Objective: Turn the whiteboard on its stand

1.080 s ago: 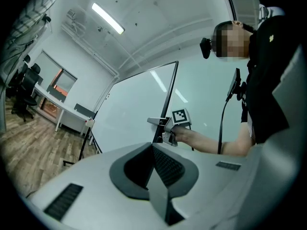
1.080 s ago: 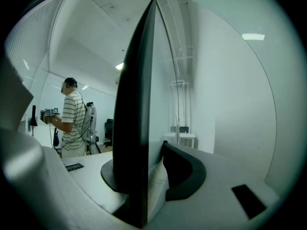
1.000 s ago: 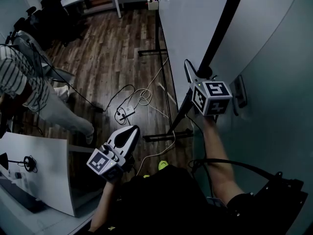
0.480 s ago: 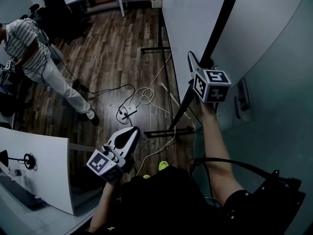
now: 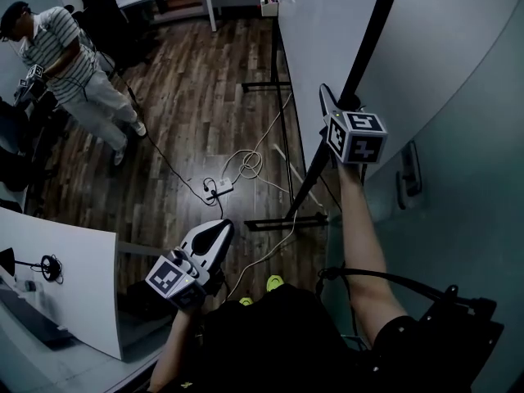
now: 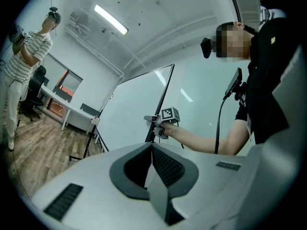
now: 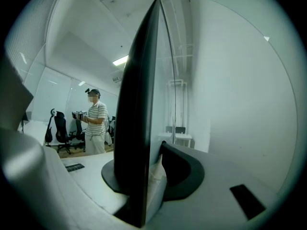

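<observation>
The whiteboard [image 5: 323, 31] stands edge-on at the upper right, white with a black frame [image 5: 370, 39], on a black stand whose near foot [image 5: 282, 219] rests on the wood floor. My right gripper [image 5: 334, 105] is shut on the board's black frame edge [image 7: 139, 104] at about mid-height; in the right gripper view the edge fills the gap between the jaws [image 7: 146, 181]. The left gripper view shows that same grip from the side, right gripper [image 6: 154, 123] on the whiteboard [image 6: 132, 109]. My left gripper [image 5: 214, 234] hangs low near my body, shut [image 6: 152, 164] and holding nothing.
Cables [image 5: 241, 164] and a power strip [image 5: 221, 188] lie on the floor beside the stand. A person in a striped shirt [image 5: 70, 56] stands far left near office chairs [image 5: 110, 15]. A white desk [image 5: 70, 281] is at lower left. A glass wall [image 5: 467, 187] runs along the right.
My right gripper has moved a little farther away with the board's edge held. The person in the striped shirt has walked toward the far left. My left gripper has stayed put.
</observation>
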Tool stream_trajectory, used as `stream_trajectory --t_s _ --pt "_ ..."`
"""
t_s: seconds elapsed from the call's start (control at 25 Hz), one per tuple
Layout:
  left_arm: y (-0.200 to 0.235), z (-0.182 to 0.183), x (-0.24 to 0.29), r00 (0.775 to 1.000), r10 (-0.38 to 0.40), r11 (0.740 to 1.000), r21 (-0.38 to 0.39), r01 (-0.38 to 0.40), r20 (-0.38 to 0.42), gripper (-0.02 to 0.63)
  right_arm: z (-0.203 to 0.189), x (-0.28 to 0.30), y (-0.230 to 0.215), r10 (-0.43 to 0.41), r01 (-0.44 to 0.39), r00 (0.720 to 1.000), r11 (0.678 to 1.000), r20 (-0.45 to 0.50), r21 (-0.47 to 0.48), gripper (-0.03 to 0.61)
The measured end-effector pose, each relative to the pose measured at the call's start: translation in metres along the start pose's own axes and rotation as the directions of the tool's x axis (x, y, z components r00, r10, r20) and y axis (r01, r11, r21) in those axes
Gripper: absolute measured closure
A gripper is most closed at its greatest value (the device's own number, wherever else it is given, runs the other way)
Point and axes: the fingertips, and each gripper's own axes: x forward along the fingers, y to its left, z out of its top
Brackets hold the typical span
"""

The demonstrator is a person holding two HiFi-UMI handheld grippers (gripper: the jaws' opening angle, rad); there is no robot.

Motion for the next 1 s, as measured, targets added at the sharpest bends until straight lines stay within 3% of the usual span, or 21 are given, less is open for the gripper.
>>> stream_trajectory --t_s 0.36,0.6,1.0 --pt "-0.007 0.01 -0.004 1.0 -0.002 1.0 -0.006 0.002 0.006 0.626 0.012 0.02 0.003 0.005 -0.005 1.0 1.0 -0.003 0.001 0.463" --pt "0.001 -0.009 -0.002 1.0 0.022 1.0 -0.003 -0.022 0.002 0.626 -0.007 0.037 -0.013 -0.003 0.003 1.0 1.0 -0.004 -0.011 0.465" --pt "-0.009 -0.006 -0.005 1.0 0.022 1.0 -0.004 -0.022 0.005 0.627 0.001 0.047 -0.017 -0.009 0.01 1.0 1.0 0.009 -0.026 0.465"
